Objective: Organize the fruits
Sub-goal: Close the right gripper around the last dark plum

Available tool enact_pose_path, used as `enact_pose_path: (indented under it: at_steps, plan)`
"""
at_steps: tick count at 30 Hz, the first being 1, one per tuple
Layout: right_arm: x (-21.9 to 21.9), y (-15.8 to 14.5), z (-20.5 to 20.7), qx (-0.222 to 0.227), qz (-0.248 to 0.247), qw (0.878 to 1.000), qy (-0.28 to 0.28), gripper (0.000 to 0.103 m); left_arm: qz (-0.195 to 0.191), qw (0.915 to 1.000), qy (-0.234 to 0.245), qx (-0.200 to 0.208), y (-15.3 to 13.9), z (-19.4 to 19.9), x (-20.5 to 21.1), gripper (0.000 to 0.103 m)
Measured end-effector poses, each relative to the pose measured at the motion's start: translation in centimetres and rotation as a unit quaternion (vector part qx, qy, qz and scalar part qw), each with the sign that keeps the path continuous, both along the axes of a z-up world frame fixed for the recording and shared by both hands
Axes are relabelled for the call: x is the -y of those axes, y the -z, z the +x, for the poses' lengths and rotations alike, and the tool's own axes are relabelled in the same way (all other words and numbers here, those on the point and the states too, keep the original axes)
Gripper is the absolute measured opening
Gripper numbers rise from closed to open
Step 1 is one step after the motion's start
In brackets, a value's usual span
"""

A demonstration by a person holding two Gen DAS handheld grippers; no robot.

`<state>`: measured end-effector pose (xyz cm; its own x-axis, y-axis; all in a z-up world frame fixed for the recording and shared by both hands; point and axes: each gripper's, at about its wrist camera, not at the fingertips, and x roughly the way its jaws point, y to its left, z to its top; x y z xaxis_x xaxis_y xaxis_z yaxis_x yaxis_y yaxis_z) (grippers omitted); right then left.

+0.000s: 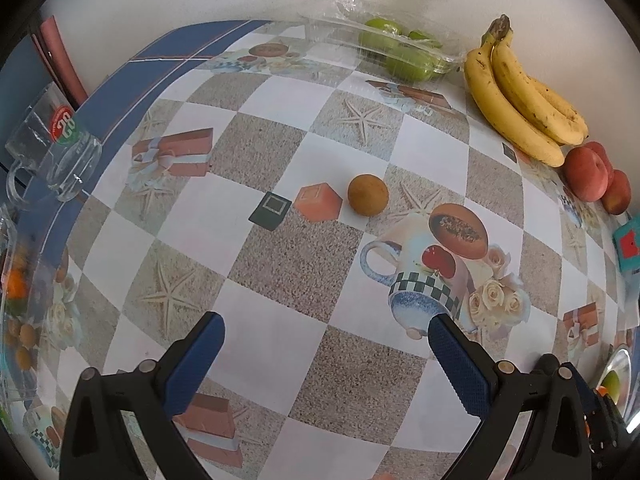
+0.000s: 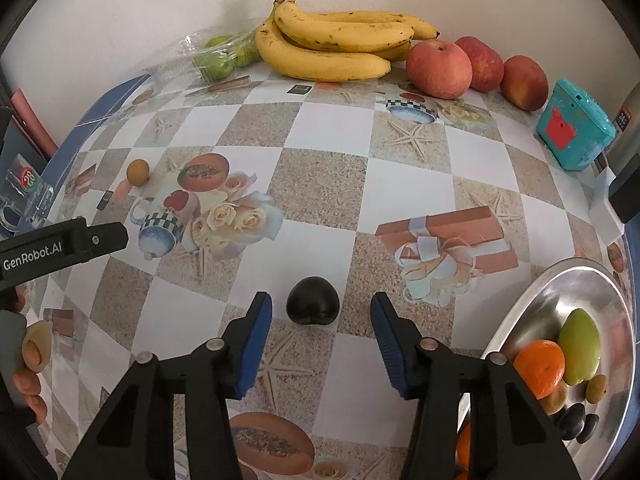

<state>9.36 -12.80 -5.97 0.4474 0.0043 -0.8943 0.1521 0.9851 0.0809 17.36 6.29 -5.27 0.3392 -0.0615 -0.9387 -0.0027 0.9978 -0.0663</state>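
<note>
A dark plum (image 2: 313, 306) lies on the patterned tablecloth between the blue pads of my right gripper (image 2: 321, 300); a gap shows on each side of it, so the jaws stand open around it. My left gripper (image 1: 326, 322) is open over bare cloth with nothing between its fingers. A small round brown fruit (image 1: 368, 199) sits well ahead of it. To the right of the plum, a metal bowl (image 2: 560, 292) holds an orange (image 2: 538, 368), a green fruit (image 2: 580, 346) and several small dark and brown fruits.
Along the back wall lie bananas (image 2: 332, 44), three red apples (image 2: 438, 68) and green fruits in a clear plastic box (image 2: 218, 58). A teal box (image 2: 572, 128) stands at the right. A glass mug (image 1: 52, 152) and a glass bowl (image 1: 16, 320) sit at the left edge.
</note>
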Motion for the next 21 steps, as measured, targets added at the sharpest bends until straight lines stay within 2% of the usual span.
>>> enact_pose_path:
  at_steps: [9,18,21]
  plan:
    - [0.0,-0.1,-0.1,0.004,0.014,1.000,-0.002,0.028,-0.003,1.0000,-0.002,0.001,-0.2,0.0,0.1,0.103]
    - [0.1,-0.7,-0.3,0.013,0.031,0.999,-0.003,0.027,-0.003,1.0000,-0.004,0.004,-0.3,0.0,0.0,0.103]
    - [0.3,-1.4,-0.4,0.022,0.033,0.999,0.003,0.027,-0.015,0.9998,-0.007,0.008,-0.3,0.0,-0.3,0.103]
